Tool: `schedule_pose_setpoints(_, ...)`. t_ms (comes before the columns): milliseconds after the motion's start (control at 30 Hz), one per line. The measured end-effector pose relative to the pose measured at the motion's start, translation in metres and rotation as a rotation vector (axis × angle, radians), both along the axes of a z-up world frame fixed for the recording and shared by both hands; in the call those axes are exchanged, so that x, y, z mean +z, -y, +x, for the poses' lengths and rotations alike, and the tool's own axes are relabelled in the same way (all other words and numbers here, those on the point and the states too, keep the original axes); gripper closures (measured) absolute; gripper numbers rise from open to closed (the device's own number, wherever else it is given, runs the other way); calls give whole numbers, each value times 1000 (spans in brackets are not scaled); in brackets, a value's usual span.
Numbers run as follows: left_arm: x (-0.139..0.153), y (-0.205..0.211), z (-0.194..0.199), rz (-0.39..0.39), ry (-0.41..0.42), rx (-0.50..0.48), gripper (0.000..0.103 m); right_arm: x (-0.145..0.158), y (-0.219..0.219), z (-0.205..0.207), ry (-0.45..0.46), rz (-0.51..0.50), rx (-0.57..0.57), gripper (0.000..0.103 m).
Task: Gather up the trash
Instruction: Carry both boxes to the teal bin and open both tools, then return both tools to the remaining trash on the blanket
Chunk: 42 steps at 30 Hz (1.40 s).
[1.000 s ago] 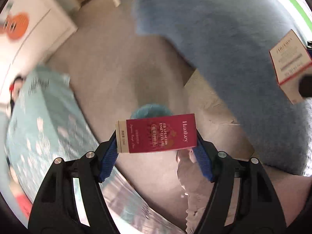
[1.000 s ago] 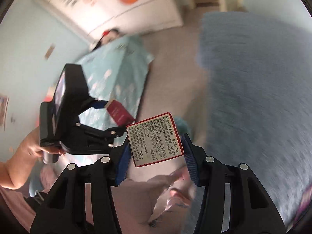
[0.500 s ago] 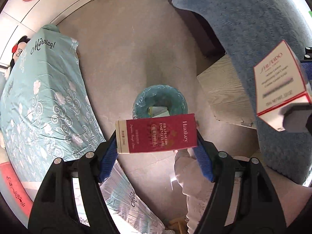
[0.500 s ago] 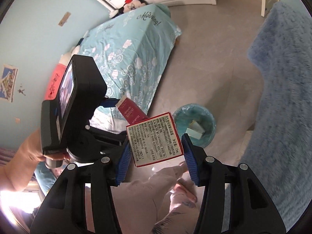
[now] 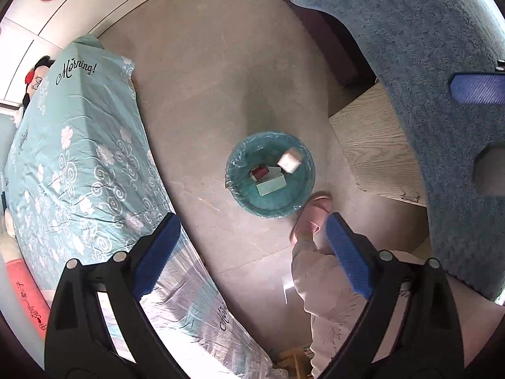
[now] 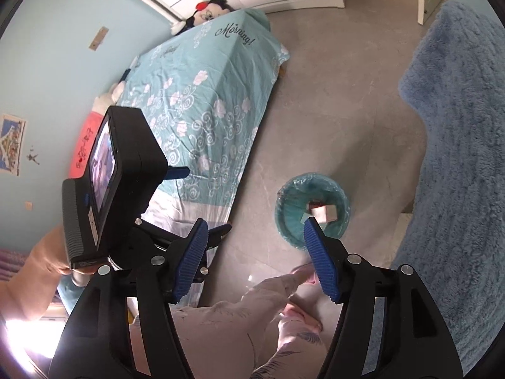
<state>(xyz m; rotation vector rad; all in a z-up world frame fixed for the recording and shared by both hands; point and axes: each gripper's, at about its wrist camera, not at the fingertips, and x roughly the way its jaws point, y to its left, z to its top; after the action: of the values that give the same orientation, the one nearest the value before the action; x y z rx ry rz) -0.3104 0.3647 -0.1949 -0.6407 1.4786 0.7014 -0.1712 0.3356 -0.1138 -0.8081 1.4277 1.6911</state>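
Observation:
A round bin with a teal liner (image 5: pixel 235 170) stands on the grey floor below both grippers; it also shows in the right wrist view (image 6: pixel 285 200). Inside lie a red box (image 5: pixel 259 171), a pale green box (image 5: pixel 270 183) and a white box (image 5: pixel 288 161), which looks blurred above the others. The white box shows in the right wrist view (image 6: pixel 322 213) too. My left gripper (image 5: pixel 251 255) is open and empty above the bin. My right gripper (image 6: pixel 257 259) is open and empty; one of its blue pads (image 5: pixel 476 88) shows at the right edge of the left wrist view.
A bed with a teal flowered cover (image 5: pixel 79 158) lies left of the bin. A blue fluffy blanket (image 5: pixel 442 47) covers furniture on the right, with a pale wooden panel (image 5: pixel 372 151) beside the bin. The person's foot in a pink slipper (image 5: pixel 311 218) stands by the bin.
Both grippers have opened. The red box has left the left gripper and the white box has left the right gripper; both now show in the bin.

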Motion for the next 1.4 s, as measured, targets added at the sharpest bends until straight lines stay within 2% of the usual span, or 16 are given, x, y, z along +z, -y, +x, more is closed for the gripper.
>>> schedule_pose_setpoints(333,24,2,22,51,45,-58,12,28,21,34,14,51,-100,38)
schedule_pose_setpoints(600,70,15,61,114,130,-171,12,76,70,96,47,153,-315,38)
schedule_pose_setpoints(700,93,29,89,144,176,-255,12,98,101,124,81,206,-433,35)
schedule_pose_setpoints(967,134,87,178,176,286,-556,11,139,208,185,197,283,-732,34)
schedule_pose_setpoints(1167,151,147,241,176,349,-779,10,154,305,217,287,287,-977,30)
schedule_pose_setpoints(1400,164,226,298,185,386,-1006,9,154,400,239,333,246,-1191,30)
